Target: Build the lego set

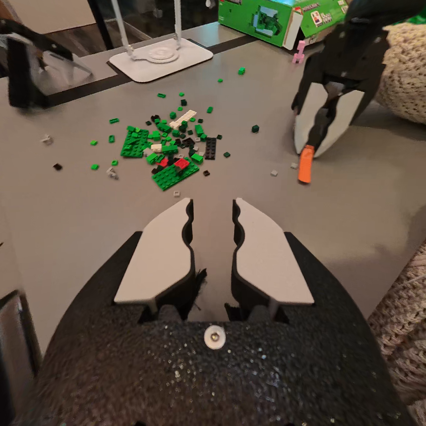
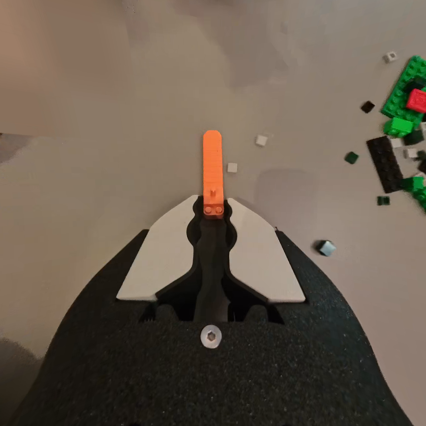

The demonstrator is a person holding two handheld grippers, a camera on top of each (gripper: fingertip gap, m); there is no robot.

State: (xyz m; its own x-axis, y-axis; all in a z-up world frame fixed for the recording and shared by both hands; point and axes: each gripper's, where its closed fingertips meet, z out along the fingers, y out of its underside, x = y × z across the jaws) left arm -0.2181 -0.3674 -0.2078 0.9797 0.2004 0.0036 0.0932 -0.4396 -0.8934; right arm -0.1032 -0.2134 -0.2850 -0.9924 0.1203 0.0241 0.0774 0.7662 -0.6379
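A pile of loose lego pieces, mostly green with black, white and red ones, lies on the grey table. Two green plates are in it, the nearer one with a red brick on it. My left gripper is open and empty, just short of the pile. My right gripper is shut on the studded end of an orange brick separator, which points away along the table. In the left wrist view the right gripper stands to the right of the pile with the separator.
A green lego box and a small pink figure are at the back right. A white stand base is at the back, a black and clear object at the left, a knitted cushion at the right. Small grey tiles lie near the separator. The tips of one gripper are about 20 cm away from the tips of the other.
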